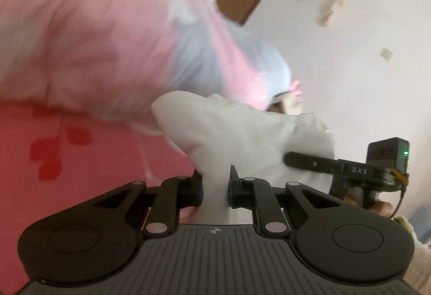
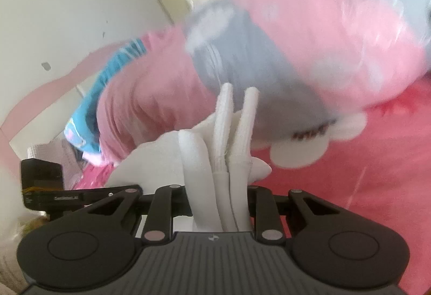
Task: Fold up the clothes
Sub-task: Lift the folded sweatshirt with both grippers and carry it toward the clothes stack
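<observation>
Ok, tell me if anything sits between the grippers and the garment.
Nothing visible does. The left gripper is shut on the garment's white fabric, and the right gripper is shut on its bunched white edge.

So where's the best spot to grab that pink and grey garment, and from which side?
By its white edge, where both claws hold it now. The left claw pinches plain white fabric; the right claw clamps a thicker bunch of ribbed white folds. The garment hangs slack, so come at the edge head-on. That trim looks firmer than the fluffy body.
</observation>
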{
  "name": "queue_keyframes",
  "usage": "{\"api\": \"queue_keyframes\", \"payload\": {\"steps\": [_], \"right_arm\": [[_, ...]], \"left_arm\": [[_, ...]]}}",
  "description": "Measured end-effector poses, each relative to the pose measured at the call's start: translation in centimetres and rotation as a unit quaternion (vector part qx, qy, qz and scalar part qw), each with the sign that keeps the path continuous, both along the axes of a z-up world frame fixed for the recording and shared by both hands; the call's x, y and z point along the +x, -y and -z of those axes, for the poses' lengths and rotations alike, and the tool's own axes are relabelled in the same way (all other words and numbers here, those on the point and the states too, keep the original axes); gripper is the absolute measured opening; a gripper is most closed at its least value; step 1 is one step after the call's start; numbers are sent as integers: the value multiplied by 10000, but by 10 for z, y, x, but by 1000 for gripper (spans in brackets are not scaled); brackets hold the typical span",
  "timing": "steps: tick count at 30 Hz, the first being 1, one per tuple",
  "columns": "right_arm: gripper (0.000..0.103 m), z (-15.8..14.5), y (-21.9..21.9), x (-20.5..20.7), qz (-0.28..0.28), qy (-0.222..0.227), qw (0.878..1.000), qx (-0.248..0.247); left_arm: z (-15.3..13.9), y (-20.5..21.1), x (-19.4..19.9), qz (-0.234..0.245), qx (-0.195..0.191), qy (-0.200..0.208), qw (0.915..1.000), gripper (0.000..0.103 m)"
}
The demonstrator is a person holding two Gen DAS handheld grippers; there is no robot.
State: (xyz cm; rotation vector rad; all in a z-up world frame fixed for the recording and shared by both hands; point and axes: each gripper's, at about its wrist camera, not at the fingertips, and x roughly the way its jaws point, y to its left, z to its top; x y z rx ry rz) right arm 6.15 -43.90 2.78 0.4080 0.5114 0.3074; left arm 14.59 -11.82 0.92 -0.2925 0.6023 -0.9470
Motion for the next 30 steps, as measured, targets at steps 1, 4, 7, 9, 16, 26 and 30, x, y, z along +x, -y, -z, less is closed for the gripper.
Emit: {"api": "queue_keyframes", "payload": {"steps": [1,4,7,9,16,26,30], "right_arm": [[24,-6,-1,-14,105,128,9999,-23],[24,-23,-9,-53,436,515,9977,-90],[24,-36,-17,-91,786,955,9921,-194],[24,-43,-20,-113,1036,1236,9865,-275],[24,-64,-25,-170,2390,2178,9450,-492],[24,-75,29,-200,4151,3221,8490,-561],[24,-69,81,-201,4575,3316,8246,-267]], "left_arm": [[-8,2,-8,28,30,137,9999,14],[-29,10,-30,93,142,492,9986,13],[-50,25,-46,135,261,848,9960,13],[-64,43,-53,204,355,1115,9929,13],[-113,136,-60,658,570,2179,9721,13],[-153,310,-50,2278,301,2948,9275,13],[-158,387,-42,2990,288,3002,9054,13]]}}
